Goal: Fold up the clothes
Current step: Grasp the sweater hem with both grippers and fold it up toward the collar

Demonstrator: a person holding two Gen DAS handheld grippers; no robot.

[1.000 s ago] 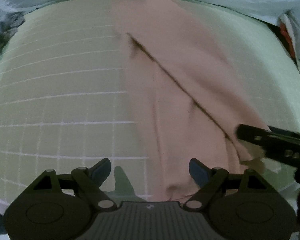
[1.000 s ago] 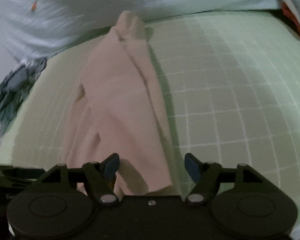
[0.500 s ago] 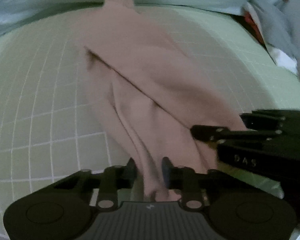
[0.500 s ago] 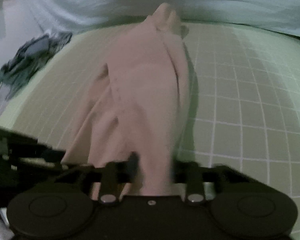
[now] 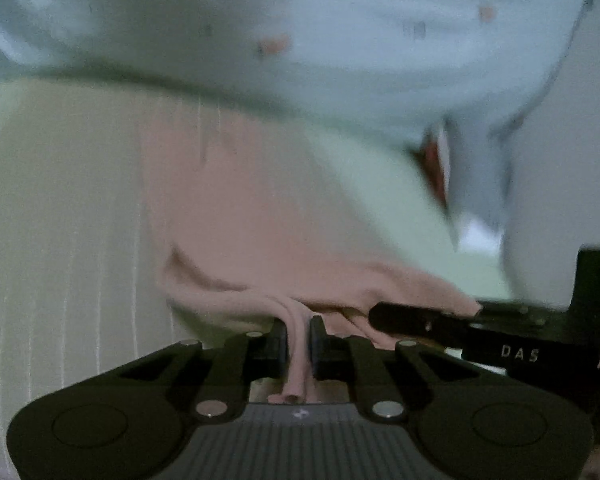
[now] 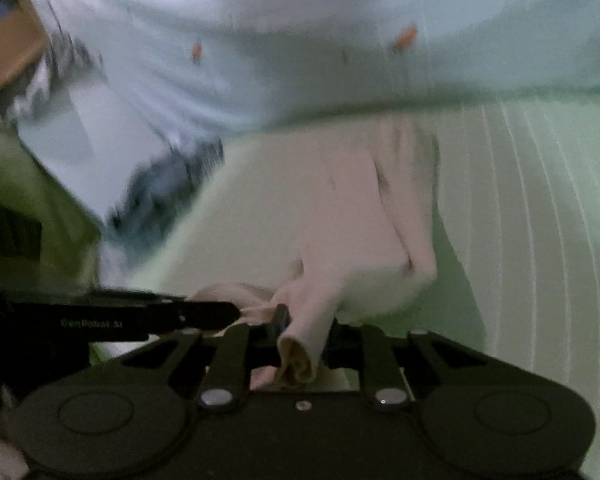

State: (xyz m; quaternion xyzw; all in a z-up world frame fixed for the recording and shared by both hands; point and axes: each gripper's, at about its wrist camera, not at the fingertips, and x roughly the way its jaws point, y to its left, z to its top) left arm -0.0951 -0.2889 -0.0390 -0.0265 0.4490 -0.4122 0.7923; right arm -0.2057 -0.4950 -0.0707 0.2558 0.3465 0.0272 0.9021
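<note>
I see the pink garment (image 5: 252, 216) lying on the green gridded mat (image 5: 60, 220), its near edge gathered into two bunches lifted toward the cameras. My left gripper (image 5: 298, 340) is closed almost completely on a rolled fold of that edge, the cloth squeezed between its pads and poking out behind them. My right gripper (image 6: 304, 332) is likewise clamped tight on its own bunch, a thick tuck of fabric filling the narrow gap. The two grippers sit just beside each other: in the left view the right one's dark finger reaches in from the right edge, touching the garment's hem, and in the right view the left one comes in from the left. Beyond the garment's far end lies a pale blue bedsheet (image 5: 340, 60) with small orange marks, close against the mat's far edge. The mat lies bare to either side of the garment. Both views are smeared with blur, so the garment's far end and its type are hard to make out.
</note>
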